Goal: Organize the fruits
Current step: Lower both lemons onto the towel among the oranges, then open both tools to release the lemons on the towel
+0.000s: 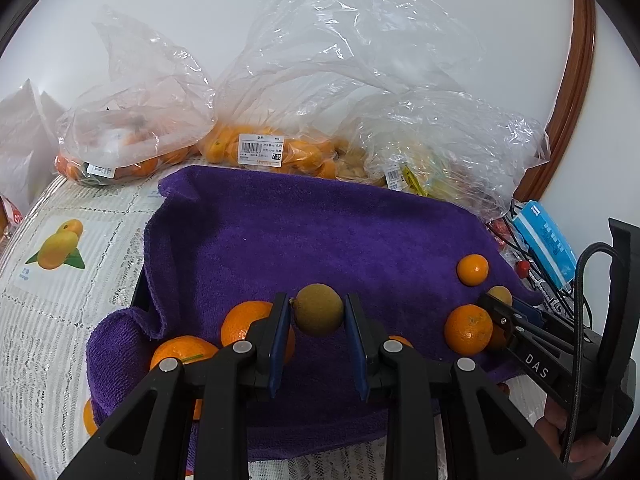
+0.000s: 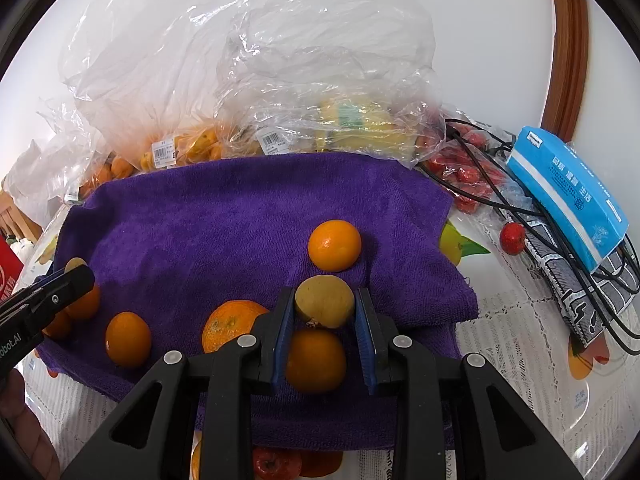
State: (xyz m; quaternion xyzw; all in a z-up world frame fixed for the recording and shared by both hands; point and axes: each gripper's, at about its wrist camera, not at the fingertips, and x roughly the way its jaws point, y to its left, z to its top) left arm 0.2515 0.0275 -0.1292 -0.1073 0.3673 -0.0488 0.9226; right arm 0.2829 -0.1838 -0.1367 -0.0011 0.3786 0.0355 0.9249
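Purple towel (image 1: 320, 240) middle bare, oranges (image 1: 468, 330) edgeward.

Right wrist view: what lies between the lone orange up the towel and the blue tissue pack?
In the right wrist view, between the orange and the blue tissue pack: purple towel, printed tablecloth, one small red fruit.

Purple towel (image 1: 304, 232) (oranges (image 2: 334, 245) orange)

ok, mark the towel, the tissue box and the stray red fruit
towel (image 2: 200, 216): right wrist view, bare middle.
tissue box (image 2: 568, 192): right wrist view, top face.
red fruit (image 2: 512, 238): right wrist view, its centre.
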